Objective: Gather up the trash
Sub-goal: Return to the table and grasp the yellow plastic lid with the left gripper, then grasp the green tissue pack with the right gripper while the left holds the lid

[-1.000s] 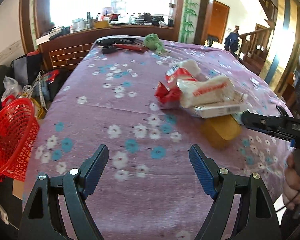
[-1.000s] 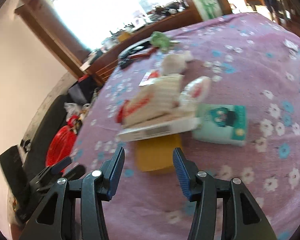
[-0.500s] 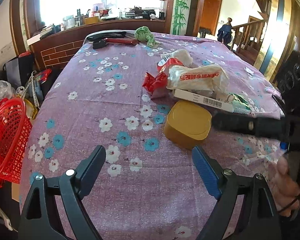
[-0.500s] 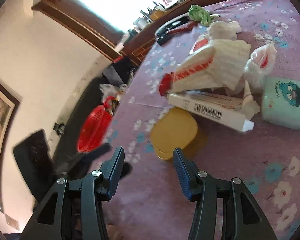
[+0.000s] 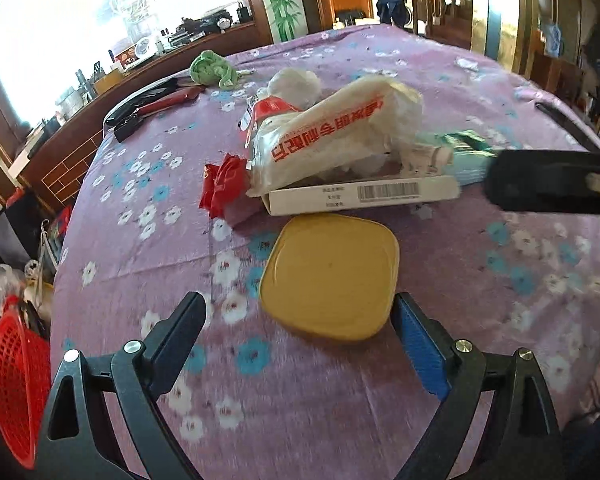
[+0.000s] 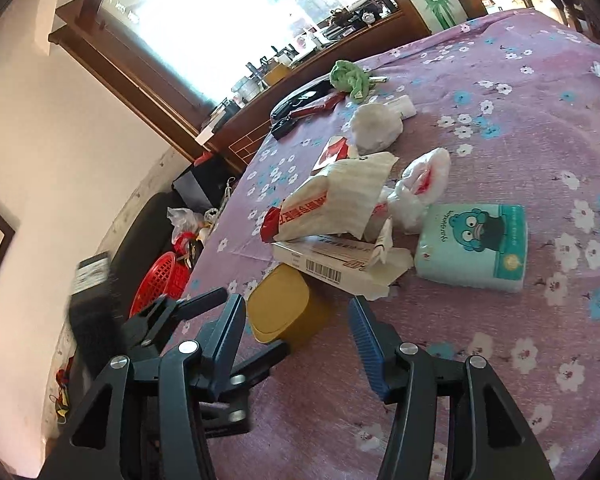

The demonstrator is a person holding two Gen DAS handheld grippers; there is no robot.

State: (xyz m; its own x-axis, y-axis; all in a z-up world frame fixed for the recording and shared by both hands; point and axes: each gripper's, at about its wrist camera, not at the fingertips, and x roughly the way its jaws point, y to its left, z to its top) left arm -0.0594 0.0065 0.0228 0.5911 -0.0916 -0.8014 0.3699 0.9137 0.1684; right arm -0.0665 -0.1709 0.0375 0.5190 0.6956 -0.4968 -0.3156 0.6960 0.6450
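While the left gripper point(image 5: 298, 322) sits at the bottom of the left wrist view, its jaws have just been opening and stand wide apart, gripping nothing. Yellow tub point(image 5: 330, 276) is centre frame, upside down on the purple floral tablecloth point(image 5: 500, 360), nearer the blue right-hand finger point(image 5: 418, 344) than the black one; whether that pad touches the tub's edge I cannot tell. Just above the tub: long white barcode box point(image 5: 362, 196), with a white printed bag point(image 5: 332, 136) lying on it, and a red wrapper point(image 5: 222, 186) at its left. Red basket point(image 5: 14, 392) is at lower left, off the table edge. Right gripper's dark finger point(image 5: 552, 184) pokes in from the right edge.

Right wrist view: right gripper point(image 6: 296, 328) at bottom centre, jaws part open and lately widening a little, nothing between them. Yellow tub point(image 6: 282, 306) sits just above its left finger, the left gripper point(image 6: 204, 340) crowding in at lower left. Barcode box point(image 6: 324, 262) overlaps the tub's upper right; teal tissue pack point(image 6: 472, 246) lies right of the pile. Red basket point(image 6: 160, 284) is at left, below table level.

Risks, as I judge them: tub is off-centre in the left jaws, so closing could shove it sideways into the box instead of clamping. Tub looks nearly as wide as the opening, so a pad may land on top and skid. Both tools are close together, so a clash is possible. Lifting may drag the box and tip the bag.
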